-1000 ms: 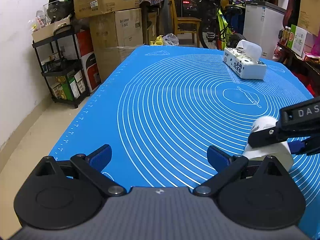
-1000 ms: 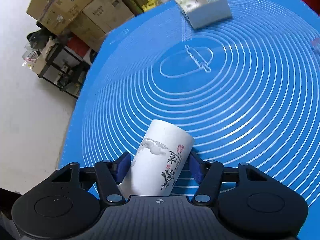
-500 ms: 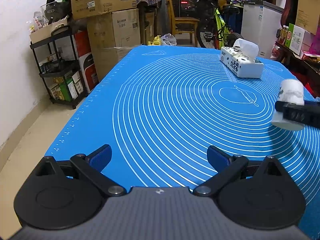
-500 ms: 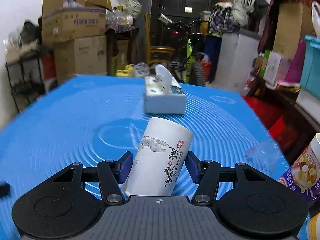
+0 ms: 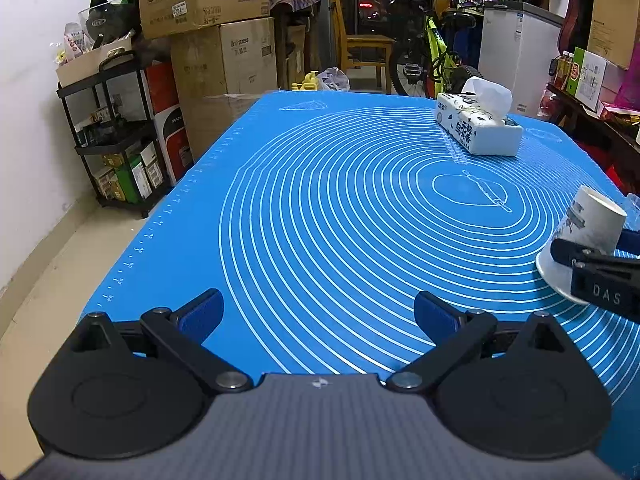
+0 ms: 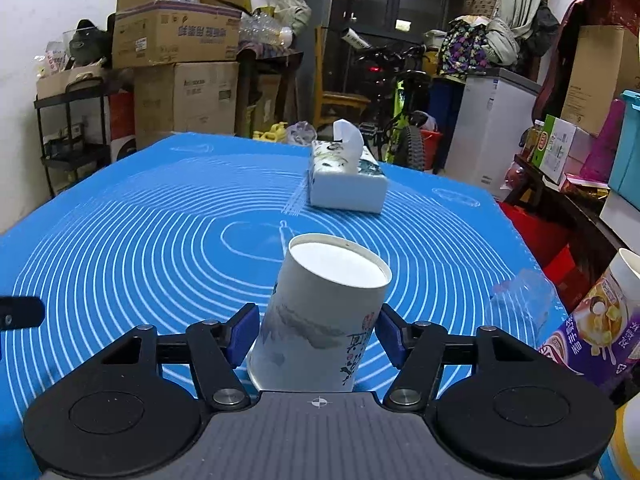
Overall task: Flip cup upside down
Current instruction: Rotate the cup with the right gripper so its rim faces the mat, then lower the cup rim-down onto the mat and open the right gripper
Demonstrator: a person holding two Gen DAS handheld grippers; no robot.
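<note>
A white paper cup with ink-painting print is clamped between the blue pads of my right gripper. It is upside down, its closed base up and tilted away, its wide rim down near the mat. In the left wrist view the same cup shows at the far right, tilted, held by the black right gripper just above the blue mat. My left gripper is open and empty, low over the mat's near edge.
A tissue box stands at the far middle of the mat. A purple printed cup and clear plastic wrap sit at the right edge. Boxes, a shelf, a bicycle and a freezer surround the table.
My right gripper has swung round from looking down at the mat to level and turned the cup base-up. It has then lowered toward the mat. My left gripper has barely moved.
</note>
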